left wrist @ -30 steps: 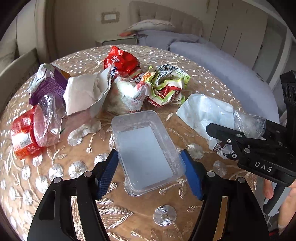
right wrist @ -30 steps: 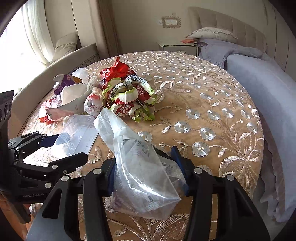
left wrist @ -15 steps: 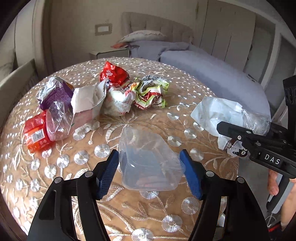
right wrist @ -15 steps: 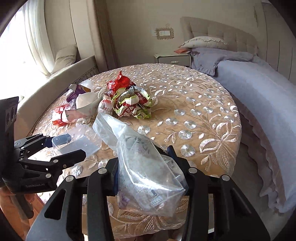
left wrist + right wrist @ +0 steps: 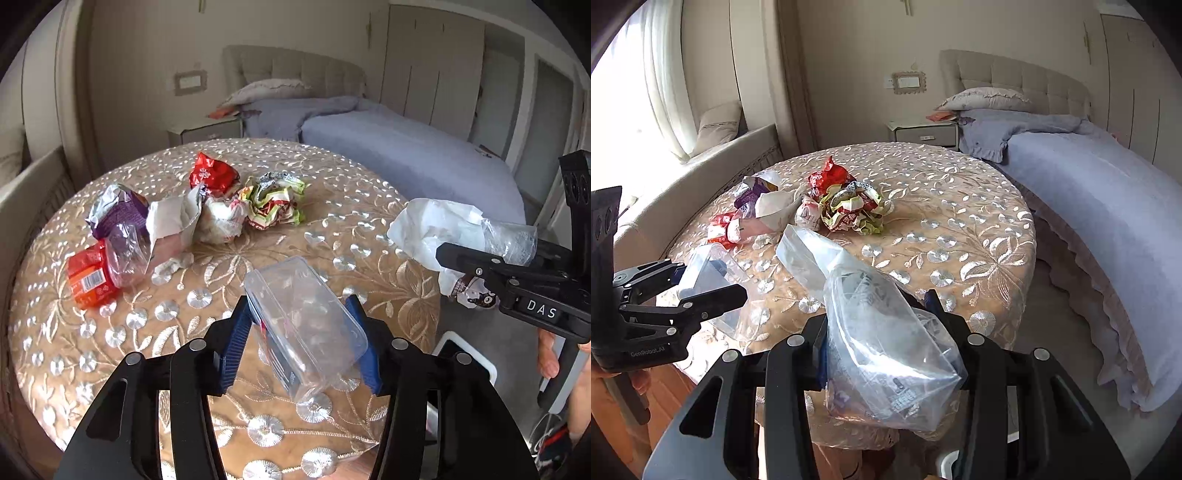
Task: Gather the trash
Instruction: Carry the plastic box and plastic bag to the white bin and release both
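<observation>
My left gripper (image 5: 299, 310) has a clear plastic container (image 5: 306, 325) between its blue pads, lifted off the table and tilted; its jaws are closing on it. My right gripper (image 5: 879, 314) is shut on a clear plastic bag (image 5: 886, 350) stuffed with wrappers, held over the table's near edge. In the left wrist view the right gripper (image 5: 480, 251) and its bag (image 5: 436, 225) are at the right. On the table lie a red wrapper (image 5: 212, 173), a crumpled green-and-red wrapper (image 5: 273, 203), a purple packet (image 5: 118, 210), a white paper bag (image 5: 170, 221) and a red pack (image 5: 92, 277).
The round table (image 5: 351, 229) wears a gold embroidered cloth. A bed (image 5: 406, 155) with a lilac cover stands close on the right, a nightstand (image 5: 923, 133) behind, a cushioned bench (image 5: 701, 173) on the left. A white-rimmed object (image 5: 465, 354) sits on the floor by the table.
The container has come up off the table and tilted as the left jaws narrowed on it. Both grippers have drawn back from the trash pile and risen, the right still carrying the bag.
</observation>
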